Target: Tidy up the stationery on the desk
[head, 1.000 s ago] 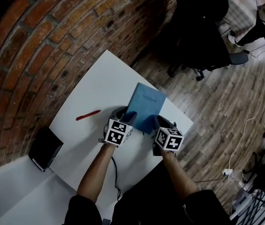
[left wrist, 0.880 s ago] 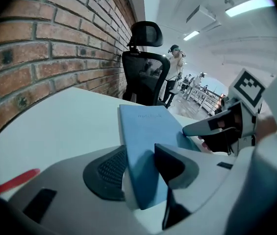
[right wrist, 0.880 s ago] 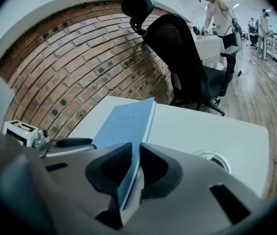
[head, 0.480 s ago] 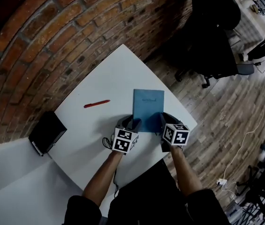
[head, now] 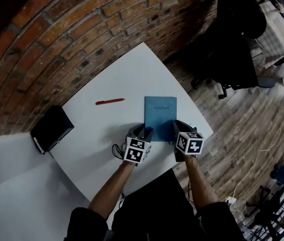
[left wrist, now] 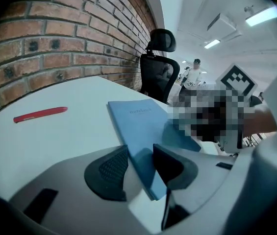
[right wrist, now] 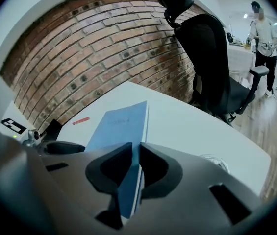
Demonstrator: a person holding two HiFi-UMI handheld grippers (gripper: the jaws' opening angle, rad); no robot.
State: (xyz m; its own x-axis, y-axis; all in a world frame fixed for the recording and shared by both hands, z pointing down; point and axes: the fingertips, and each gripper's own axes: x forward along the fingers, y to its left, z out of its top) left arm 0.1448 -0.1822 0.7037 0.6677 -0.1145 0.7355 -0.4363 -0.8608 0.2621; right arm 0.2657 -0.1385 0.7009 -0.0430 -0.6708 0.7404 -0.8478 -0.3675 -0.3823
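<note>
- Notebook [head: 160, 115]: blue, on white desk [head: 131, 74], long axis running straight away from the body, short near edge at both grippers.
- Right gripper [right wrist: 134, 165]: jaws narrow, clamped on near-right edge of notebook, cover pinched btwn both pads.
- Left gripper [left wrist: 139, 166]: jaws mid-wide, just been closing. Near-left corner of notebook btwn them, but w/ a gap showing at the pads, so not pinched yet.
- Key relation: one gripper per near corner, both pointing along the long axis, w/ the whole notebook stretching fwd from the jaws, not sideways.
- Prob. next step (judgement only): finish the left pinch, then lift or shift w/ two hands, keeping both ends of that short edge level to avoid twisting the cover.
- Red pen [head: 110, 102]: lying crosswise, well apart from notebook, beyond and left of it. Nearer left hand than right, so likely a left-hand pick later.
- Black box [head: 51, 129]: at desk's left edge. Purpose unclear.
</note>
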